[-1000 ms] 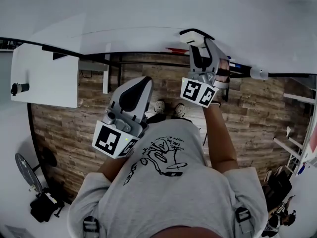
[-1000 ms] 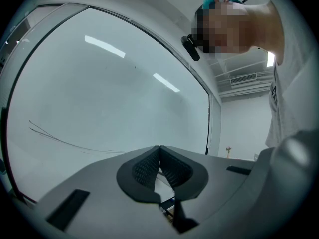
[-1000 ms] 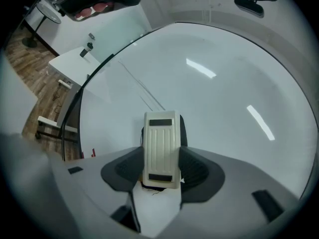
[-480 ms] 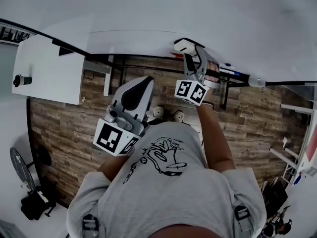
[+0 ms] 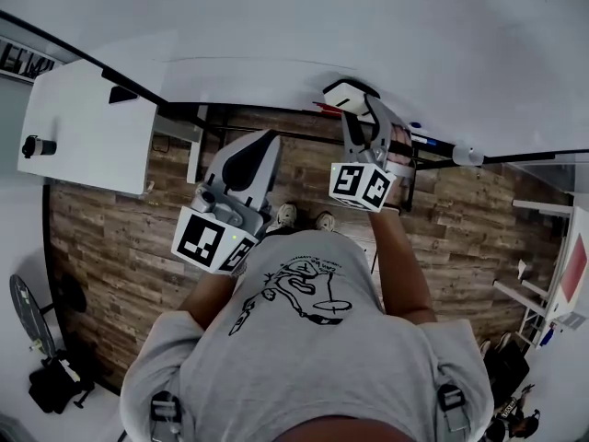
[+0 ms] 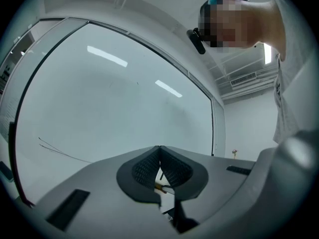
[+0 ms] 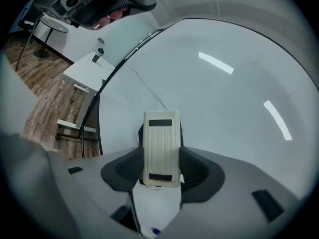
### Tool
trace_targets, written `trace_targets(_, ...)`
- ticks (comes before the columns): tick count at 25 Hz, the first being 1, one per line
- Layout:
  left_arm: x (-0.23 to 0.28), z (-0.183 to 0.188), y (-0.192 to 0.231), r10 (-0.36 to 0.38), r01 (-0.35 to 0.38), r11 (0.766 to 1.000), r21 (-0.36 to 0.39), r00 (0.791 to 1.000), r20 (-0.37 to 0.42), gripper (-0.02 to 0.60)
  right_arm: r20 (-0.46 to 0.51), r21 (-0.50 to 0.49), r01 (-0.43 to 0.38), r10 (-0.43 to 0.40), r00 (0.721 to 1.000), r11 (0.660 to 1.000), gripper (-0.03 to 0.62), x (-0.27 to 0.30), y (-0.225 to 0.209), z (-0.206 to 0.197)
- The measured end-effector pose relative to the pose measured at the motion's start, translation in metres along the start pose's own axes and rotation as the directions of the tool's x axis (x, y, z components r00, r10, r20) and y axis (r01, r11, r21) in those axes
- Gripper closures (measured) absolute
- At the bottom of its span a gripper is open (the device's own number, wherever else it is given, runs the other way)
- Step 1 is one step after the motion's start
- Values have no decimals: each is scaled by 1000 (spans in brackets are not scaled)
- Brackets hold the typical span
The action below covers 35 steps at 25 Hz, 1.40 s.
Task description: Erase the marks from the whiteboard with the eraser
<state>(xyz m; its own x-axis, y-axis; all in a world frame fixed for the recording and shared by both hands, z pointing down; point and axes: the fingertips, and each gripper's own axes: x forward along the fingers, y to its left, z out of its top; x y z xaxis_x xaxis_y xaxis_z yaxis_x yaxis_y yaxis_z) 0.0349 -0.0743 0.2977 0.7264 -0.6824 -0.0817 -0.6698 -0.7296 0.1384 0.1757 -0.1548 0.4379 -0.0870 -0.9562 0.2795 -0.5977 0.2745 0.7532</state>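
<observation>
1 eraser between right gripper jaws

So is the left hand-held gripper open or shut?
Shut: the grey left hand-held gripper has its dark ribbed pads touching at the tips.

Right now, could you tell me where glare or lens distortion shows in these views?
Right gripper view: two bright streaks of glare on the whiteboard, while the eraser looks sharp. Left gripper view: similar streaks, and the board's frame bows from fisheye distortion. Head view: the board's lower edge curves strongly.
</observation>
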Motion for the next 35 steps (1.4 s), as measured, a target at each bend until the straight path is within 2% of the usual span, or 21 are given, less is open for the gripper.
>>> trace_targets(11,6,4,9,-1,1,1000,3,1000,16,560,74,12,143,-143,987,990,368,-36,-93,48)
trace_targets(17,4,8,16,0,0,1000,7,1000,21,560,83,-6,214,-213,974,977,368,-34,-132,64)
trace_targets(26,0,6,31,19,-19,1000,-7,1000,15,560,63,-37,260,-257,964,965,368,-14,-127,62)
trace_targets(35,1,-2,44,26,-26,1000,-17,1000,-5,560,61,-50,219,-216,975,974,370,5,-89,59)
